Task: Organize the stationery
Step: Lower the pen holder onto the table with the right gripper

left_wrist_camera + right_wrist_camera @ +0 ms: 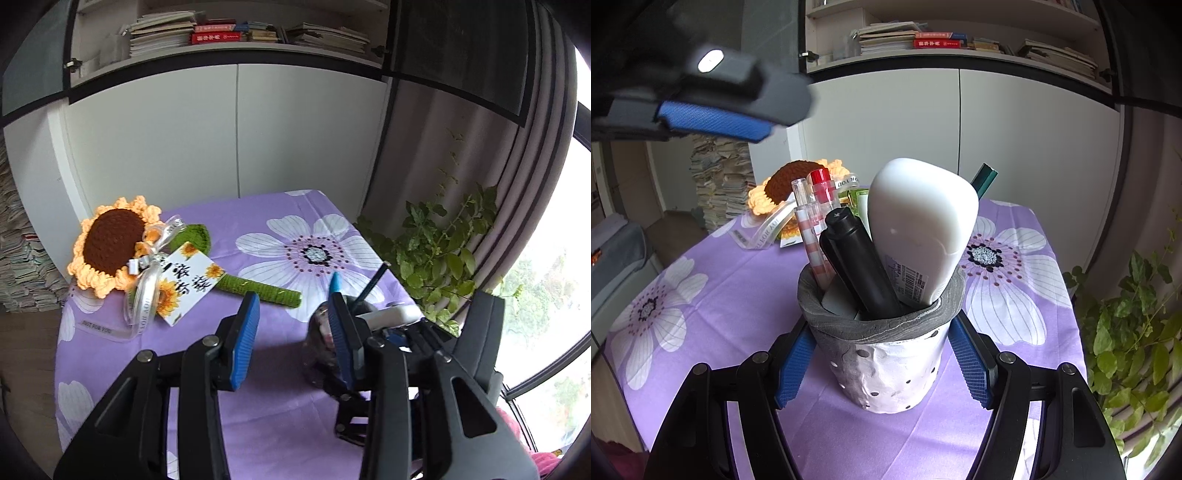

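My right gripper (pixel 882 332) is shut on a pen holder (pixel 886 373), a white perforated cup with a grey rim, its blue pads pressing on both sides. The holder stands on the purple cloth and contains a white bottle (pixel 919 221), a black marker (pixel 857 262), a red-capped pen (pixel 822 184), a pink checked pen (pixel 812 243) and a green pencil (pixel 984 177). My left gripper (pixel 295 302) hangs open with nothing between its pads, just left of the holder (pixel 317 332). One of its fingers (pixel 713 118) shows blurred at the upper left in the right wrist view.
A crochet sunflower (pixel 110 247) with a ribbon and a printed card (pixel 188 280) lies at the table's far left. A leafy plant (pixel 436 258) stands beyond the table's right edge by the curtain. White cabinet doors and a bookshelf (pixel 236 33) are behind the purple flowered tablecloth (pixel 258 424).
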{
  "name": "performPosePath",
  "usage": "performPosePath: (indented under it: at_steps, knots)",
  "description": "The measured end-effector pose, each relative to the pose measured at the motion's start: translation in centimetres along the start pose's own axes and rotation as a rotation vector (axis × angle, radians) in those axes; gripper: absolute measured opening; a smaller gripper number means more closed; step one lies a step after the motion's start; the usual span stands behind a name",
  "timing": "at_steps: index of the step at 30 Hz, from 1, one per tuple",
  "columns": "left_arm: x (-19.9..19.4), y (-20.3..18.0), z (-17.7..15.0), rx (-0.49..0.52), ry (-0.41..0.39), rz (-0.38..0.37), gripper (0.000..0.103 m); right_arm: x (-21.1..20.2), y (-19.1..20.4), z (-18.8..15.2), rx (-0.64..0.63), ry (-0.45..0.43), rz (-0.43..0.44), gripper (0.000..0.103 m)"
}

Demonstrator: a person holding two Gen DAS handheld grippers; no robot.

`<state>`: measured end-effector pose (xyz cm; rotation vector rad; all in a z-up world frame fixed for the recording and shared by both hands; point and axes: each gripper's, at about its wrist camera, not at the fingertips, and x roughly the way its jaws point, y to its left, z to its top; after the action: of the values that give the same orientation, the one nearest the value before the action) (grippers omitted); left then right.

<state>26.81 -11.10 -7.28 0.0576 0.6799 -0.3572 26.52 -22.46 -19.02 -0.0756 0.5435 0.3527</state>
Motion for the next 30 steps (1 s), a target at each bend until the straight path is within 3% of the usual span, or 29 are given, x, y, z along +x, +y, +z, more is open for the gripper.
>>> performPosePath:
  at_steps: [2,9,13,16,18,30]
  knots:
    - [-0.1,1.1,-1.0,-0.006,-0.02,0.042,0.058,0.0,0.0,0.0,0.0,0.0,0.0,0.072]
    - [0.3,4.5,-4.4,-0.018,-0.02,0.198,0.06,0.1,0.1,0.0,-0.005,0.011,-0.008,0.072]
    - [0.5,5.9,-6.0,-0.042,0.023,0.2,0.06,0.0,0.0,-0.1,0.003,0.012,-0.01,0.072]
    - [0.0,6.4,-7.0,-0.041,0.014,0.213,0.06,0.0,-0.3,-0.1,0.019,0.014,-0.002,0.072]
    - [-0.3,6.6,-7.5,-0.043,0.002,0.214,0.06,-0.1,-0.3,-0.1,0.022,0.01,-0.019,0.08]
    - [0.5,8.0,-8.7,-0.067,0.022,0.169,0.06,-0.3,-0.2,0.5,0.062,-0.017,-0.033,0.08]
